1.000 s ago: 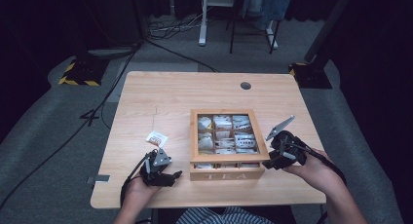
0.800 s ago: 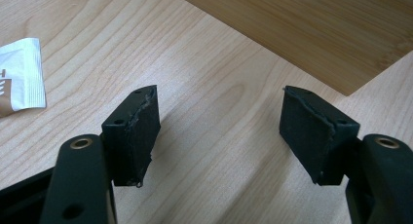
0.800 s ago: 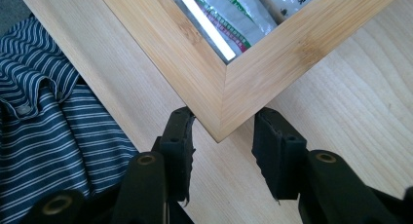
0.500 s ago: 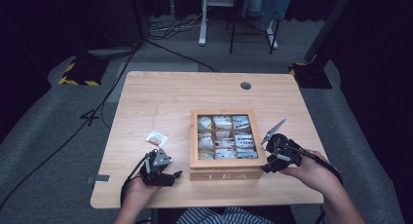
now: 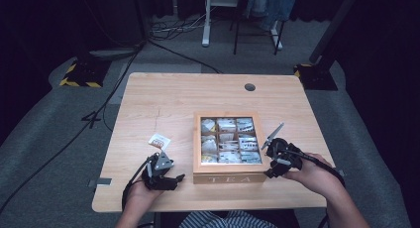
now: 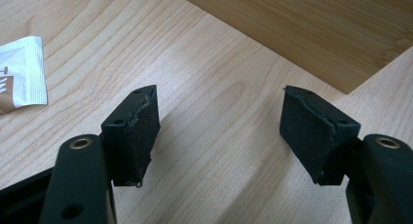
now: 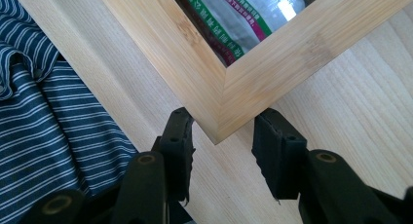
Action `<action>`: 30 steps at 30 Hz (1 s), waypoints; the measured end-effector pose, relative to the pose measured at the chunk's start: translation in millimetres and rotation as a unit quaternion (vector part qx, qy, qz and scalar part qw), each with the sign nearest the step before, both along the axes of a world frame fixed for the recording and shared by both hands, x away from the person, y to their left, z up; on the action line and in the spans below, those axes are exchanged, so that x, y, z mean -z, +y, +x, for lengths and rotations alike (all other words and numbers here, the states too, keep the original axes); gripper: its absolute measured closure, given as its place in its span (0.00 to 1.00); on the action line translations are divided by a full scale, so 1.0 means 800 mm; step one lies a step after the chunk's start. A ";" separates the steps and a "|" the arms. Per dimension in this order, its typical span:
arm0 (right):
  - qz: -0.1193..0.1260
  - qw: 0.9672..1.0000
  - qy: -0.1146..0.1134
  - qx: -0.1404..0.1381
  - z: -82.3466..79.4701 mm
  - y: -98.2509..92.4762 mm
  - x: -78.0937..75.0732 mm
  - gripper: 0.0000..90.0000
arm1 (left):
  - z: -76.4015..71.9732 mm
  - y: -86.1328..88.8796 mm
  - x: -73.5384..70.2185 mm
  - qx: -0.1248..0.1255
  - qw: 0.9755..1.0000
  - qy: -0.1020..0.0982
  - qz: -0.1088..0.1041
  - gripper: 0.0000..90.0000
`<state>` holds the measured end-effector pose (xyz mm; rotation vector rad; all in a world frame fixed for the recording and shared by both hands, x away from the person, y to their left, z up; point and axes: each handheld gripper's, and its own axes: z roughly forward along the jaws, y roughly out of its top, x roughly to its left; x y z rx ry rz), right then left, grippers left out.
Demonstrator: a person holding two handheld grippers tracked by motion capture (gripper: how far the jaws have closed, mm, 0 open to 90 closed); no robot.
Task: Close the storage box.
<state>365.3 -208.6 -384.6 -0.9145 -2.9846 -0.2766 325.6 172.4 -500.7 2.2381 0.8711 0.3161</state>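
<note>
Currently, a wooden tea box (image 5: 228, 176) is sitting on the near half of the table (image 5: 163, 99), its glazed lid showing packets in compartments.

Right gripper (image 5: 273, 164): resting at the box's near right corner, held in the person's right hand (image 5: 309, 174). In the right gripper view its jaws are straddling that corner (image 7: 220, 121), one pad on each side and touching the wood or just short of it; whether they are pressing cannot be told.

Left gripper (image 5: 171, 180): lying low over the table just left of the box, near its front face, jaws spread wide with nothing between them; the left gripper view is showing bare tabletop there.

Tea sachet (image 5: 159, 141): lying flat on the table beyond the left gripper, apart from the box.
</note>
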 end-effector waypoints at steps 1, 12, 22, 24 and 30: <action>-0.001 1.000 0.001 -0.001 0.000 0.000 0.001 0.66 | 0.000 0.000 0.000 0.002 1.000 0.000 0.000 0.35; 0.018 1.000 0.000 -0.005 0.005 -0.009 -0.012 0.49 | -0.008 0.010 0.001 -0.015 1.000 -0.005 -0.003 0.35; 0.123 0.987 -0.097 0.018 0.024 -0.038 -0.033 0.46 | -0.012 0.023 0.002 -0.027 1.000 -0.006 -0.006 0.35; 0.134 0.984 -0.110 0.031 0.032 -0.048 -0.030 0.47 | -0.011 0.025 0.002 -0.031 0.999 -0.006 -0.006 0.35; 0.163 0.973 -0.144 0.076 0.057 -0.085 -0.018 0.49 | -0.007 0.033 0.003 -0.033 0.999 -0.010 -0.005 0.35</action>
